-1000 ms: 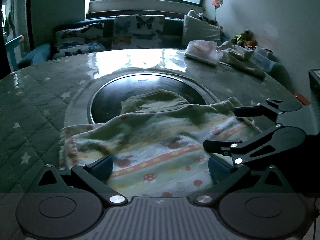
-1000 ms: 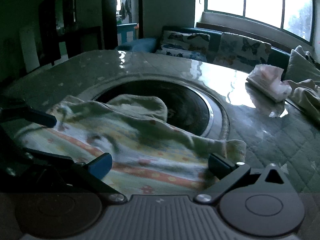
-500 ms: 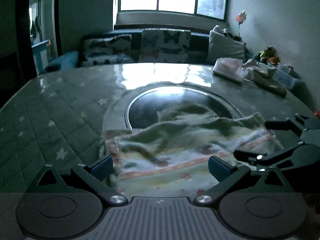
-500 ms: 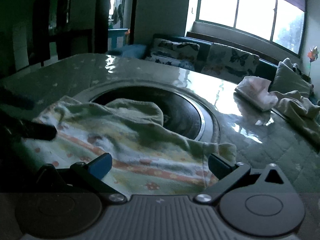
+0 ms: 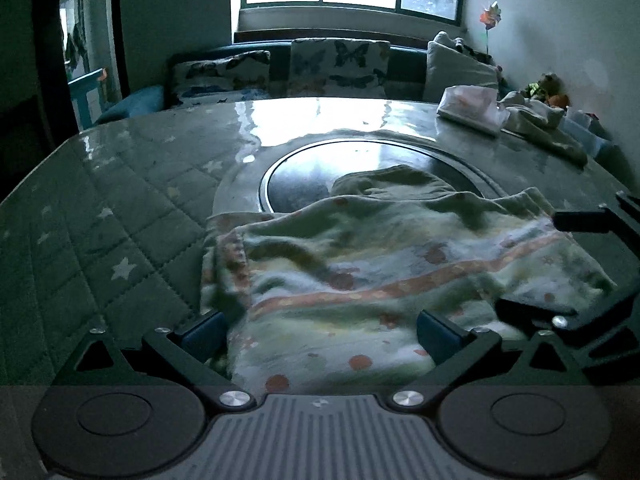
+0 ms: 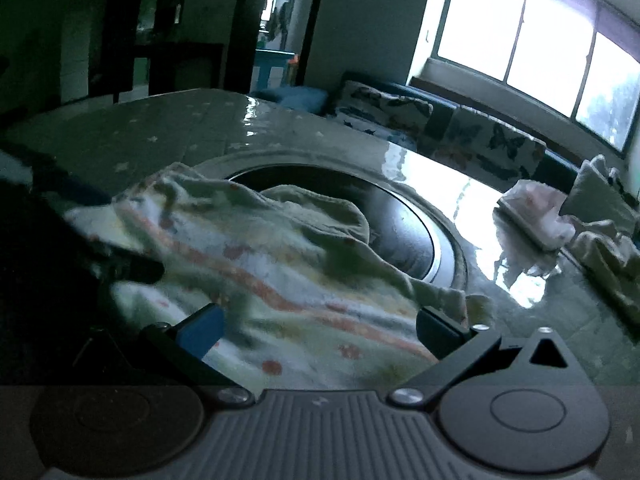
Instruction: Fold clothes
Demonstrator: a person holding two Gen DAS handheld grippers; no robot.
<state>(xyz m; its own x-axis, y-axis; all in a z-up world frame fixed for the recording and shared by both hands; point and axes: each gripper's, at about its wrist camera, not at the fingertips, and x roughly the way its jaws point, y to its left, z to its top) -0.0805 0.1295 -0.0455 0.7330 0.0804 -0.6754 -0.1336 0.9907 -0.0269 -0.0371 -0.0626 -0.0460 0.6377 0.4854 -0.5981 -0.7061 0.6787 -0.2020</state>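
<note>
A pale patterned garment with orange stripes and red spots [image 5: 380,272] lies crumpled on the quilted table, its far part over the dark round inset. It also shows in the right wrist view [image 6: 280,264]. My left gripper [image 5: 320,334] is open, with the cloth's near edge between its blue pads. My right gripper [image 6: 320,330] is open over the cloth's near right part. The right gripper's black fingers [image 5: 576,220] show at the right of the left view.
The dark round inset [image 5: 304,176] sits mid-table. A tissue pack [image 5: 472,108] and other pale cloth [image 5: 540,120] lie at the far right. A sofa with butterfly cushions [image 5: 340,64] stands behind the table. The quilted cover [image 5: 100,220] spreads left.
Both grippers have pulled back toward the near edge and shifted; the garment now sits farther right in the left view and looks more bunched at its left edge.
</note>
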